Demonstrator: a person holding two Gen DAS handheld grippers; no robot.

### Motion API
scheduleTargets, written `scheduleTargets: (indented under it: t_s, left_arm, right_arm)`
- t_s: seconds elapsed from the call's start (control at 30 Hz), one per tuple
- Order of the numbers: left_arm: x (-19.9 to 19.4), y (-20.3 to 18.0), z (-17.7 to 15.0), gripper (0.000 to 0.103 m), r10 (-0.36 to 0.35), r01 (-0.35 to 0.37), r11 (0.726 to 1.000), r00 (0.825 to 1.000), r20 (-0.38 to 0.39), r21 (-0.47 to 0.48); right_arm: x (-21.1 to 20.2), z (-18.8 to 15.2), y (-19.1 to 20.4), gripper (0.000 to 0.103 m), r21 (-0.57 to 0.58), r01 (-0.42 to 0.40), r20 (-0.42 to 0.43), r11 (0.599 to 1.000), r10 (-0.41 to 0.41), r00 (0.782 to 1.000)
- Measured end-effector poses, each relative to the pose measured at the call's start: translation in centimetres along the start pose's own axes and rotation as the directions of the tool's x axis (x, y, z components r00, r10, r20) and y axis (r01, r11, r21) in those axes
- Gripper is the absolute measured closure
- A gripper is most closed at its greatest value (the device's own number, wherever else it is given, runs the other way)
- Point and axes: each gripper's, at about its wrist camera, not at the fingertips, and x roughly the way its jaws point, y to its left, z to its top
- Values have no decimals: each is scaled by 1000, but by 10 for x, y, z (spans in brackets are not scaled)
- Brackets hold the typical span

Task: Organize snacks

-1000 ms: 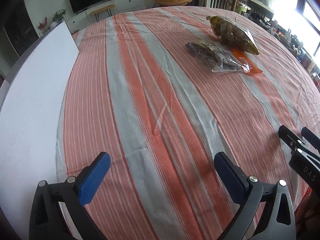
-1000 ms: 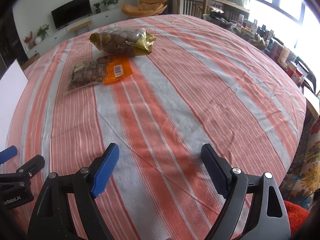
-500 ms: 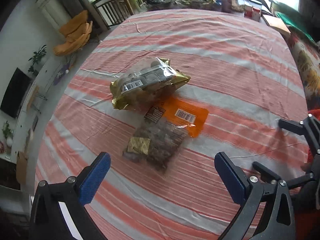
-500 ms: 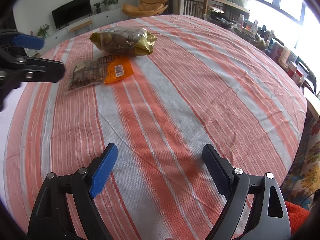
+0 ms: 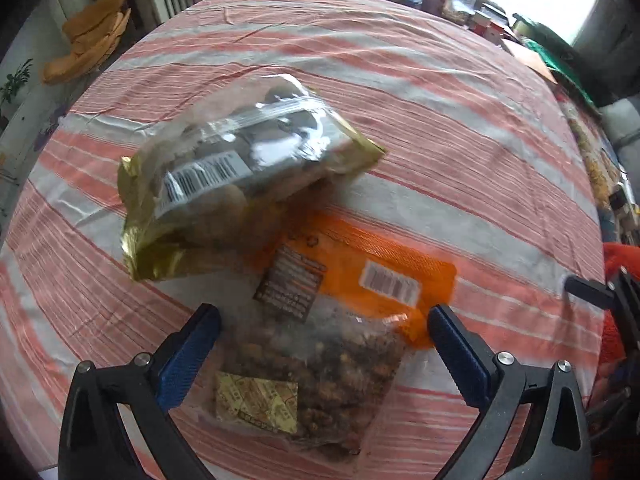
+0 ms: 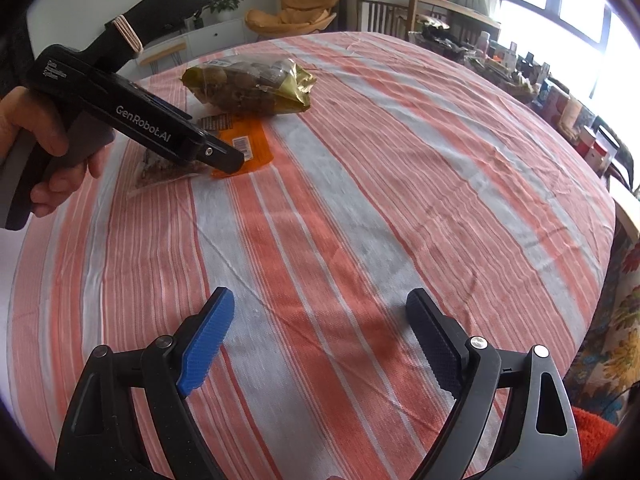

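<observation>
Straddling orange snack bag [image 5: 340, 320], jaws apparently spread

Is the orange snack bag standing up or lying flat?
Lying flat. The orange snack bag rests label-up on the striped tablecloth, barcode showing, its far end tucked under the gold bag.

Left gripper [image 5: 324, 344] tilted steeply down, fingers spread; right gripper [image 6: 320, 332] wide open

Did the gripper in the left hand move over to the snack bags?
Yes. In the right wrist view the left gripper has moved from the near left edge of the striped tablecloth up to the orange snack bag, jaws open.
</observation>
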Motion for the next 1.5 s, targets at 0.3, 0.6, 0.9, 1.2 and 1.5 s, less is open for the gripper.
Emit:
scheduleTargets:
  t_s: [0.3,0.6,0.9,1.2,1.5]
  left_arm:
    - [-2,-47,-23,1,33,-23,985,998,-59,171]
    - [-29,-64,-71,15,169,-165,984,984,55,-73]
    - [-74,-54,-194,15,429,-288,667,902,39,-687]
    - [-71,-39,-224,0,526,-312,551,850,32,-774]
    - [-68,-44,-217,0,532,-315,557,846,38,-769]
  right_arm:
    - [1,2,0,13,5,1,5,1000,-1,1000]
    - [2,2,0,13,4,-3,3,1000,3,1000]
    - [1,2,0,12,6,-2,4,1000,2,1000]
    - [2,2,-1,13,4,-5,4,1000,5,1000]
    - [2,1,-1,13,5,-4,4,1000,4,1000]
